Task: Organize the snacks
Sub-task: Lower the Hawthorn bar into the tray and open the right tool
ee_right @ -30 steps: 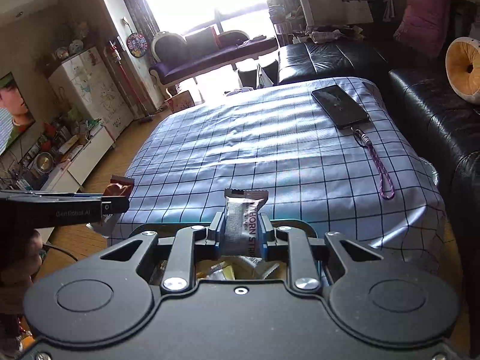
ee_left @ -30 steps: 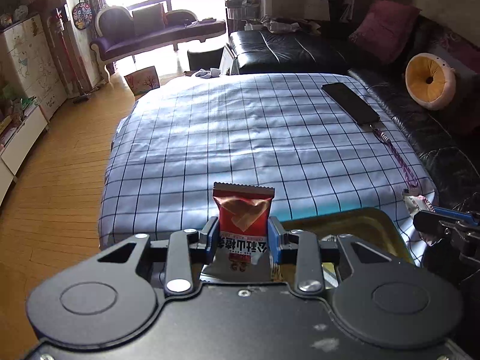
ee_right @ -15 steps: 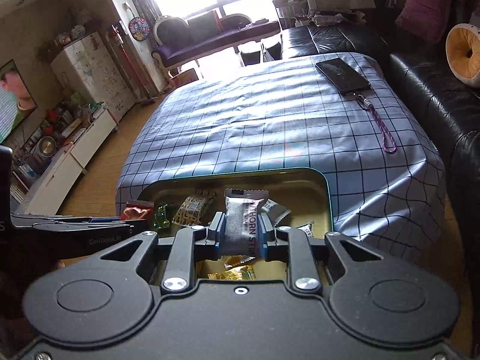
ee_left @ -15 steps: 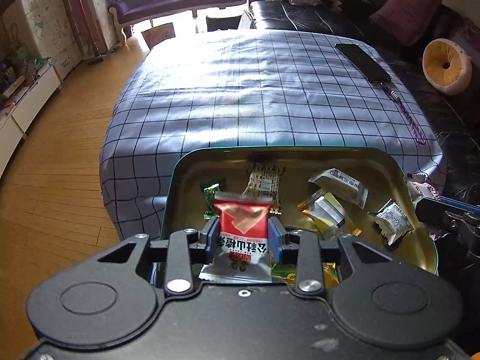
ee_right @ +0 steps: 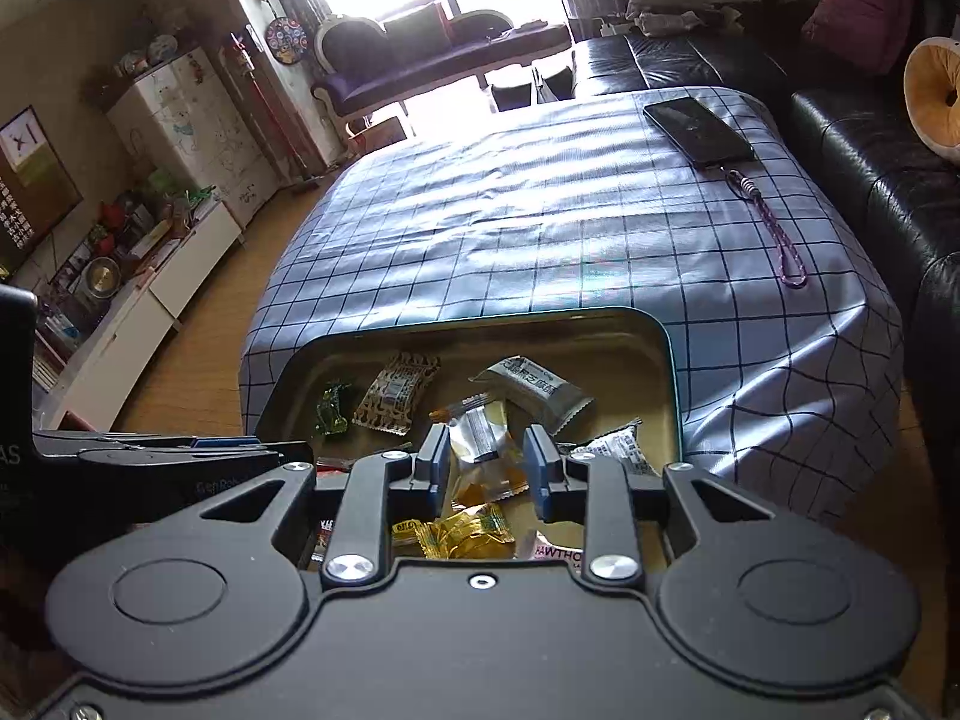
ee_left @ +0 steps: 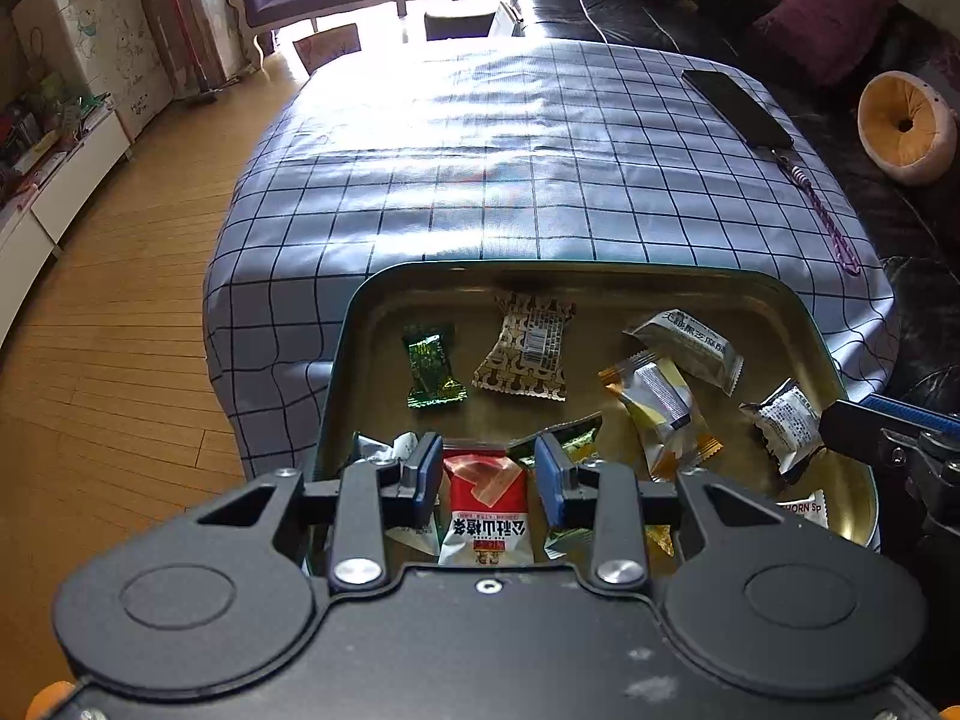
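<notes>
Right gripper jaws just opened, dropping the grey bar into the tin at its near edge, while left gripper, fingers now slack beside the red packet, has released too.

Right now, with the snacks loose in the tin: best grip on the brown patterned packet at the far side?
Take the brown patterned packet across its narrower middle, coming straight down from above. It lies flat on the tin floor, long axis running away from the camera and flared crimped ends, so the waist fits the jaws. The green candy on its left lies apart, leaving finger room.
</notes>
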### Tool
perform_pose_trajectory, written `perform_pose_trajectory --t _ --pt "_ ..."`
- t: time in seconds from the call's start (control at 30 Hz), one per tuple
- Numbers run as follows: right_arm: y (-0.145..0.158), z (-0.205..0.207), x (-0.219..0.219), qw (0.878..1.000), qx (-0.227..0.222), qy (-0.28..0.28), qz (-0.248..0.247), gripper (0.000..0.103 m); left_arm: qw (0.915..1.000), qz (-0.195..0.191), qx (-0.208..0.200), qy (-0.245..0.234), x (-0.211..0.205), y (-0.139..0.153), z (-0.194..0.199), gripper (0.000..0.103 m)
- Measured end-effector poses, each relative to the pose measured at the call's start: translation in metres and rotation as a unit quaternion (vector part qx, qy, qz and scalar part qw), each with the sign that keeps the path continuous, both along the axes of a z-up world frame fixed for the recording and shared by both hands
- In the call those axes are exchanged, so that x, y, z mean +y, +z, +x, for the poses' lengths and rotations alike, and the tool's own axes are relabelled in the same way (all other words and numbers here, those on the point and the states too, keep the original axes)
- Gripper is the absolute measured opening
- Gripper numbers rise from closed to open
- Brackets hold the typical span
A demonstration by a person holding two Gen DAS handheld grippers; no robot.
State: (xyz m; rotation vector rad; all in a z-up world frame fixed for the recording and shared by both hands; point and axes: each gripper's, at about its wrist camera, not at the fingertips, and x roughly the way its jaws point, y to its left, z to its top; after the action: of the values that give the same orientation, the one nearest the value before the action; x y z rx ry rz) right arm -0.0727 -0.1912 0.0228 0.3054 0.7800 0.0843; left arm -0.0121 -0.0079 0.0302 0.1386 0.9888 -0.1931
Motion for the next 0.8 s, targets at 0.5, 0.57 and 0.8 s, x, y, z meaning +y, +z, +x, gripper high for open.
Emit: perform_pose_trajectory --t 0.5,0.57,0.8 --pt "-0.005 0.002 0.007 0.999 0.021 -0.003 -0.028 0.04 0.9997 0.01 0.011 0.018 0.004 -0.007 -0.001 0.036" --pt "-0.006 0.003 0.006 0.999 0.024 -0.007 -0.027 0.04 0.9997 0.012 0.01 0.021 0.004 -0.008 -0.001 0.035" --pt "-0.01 0.006 0.003 0.999 0.037 -0.016 -0.025 0.04 0.9994 0.018 0.013 0.025 0.003 -0.012 -0.001 0.036"
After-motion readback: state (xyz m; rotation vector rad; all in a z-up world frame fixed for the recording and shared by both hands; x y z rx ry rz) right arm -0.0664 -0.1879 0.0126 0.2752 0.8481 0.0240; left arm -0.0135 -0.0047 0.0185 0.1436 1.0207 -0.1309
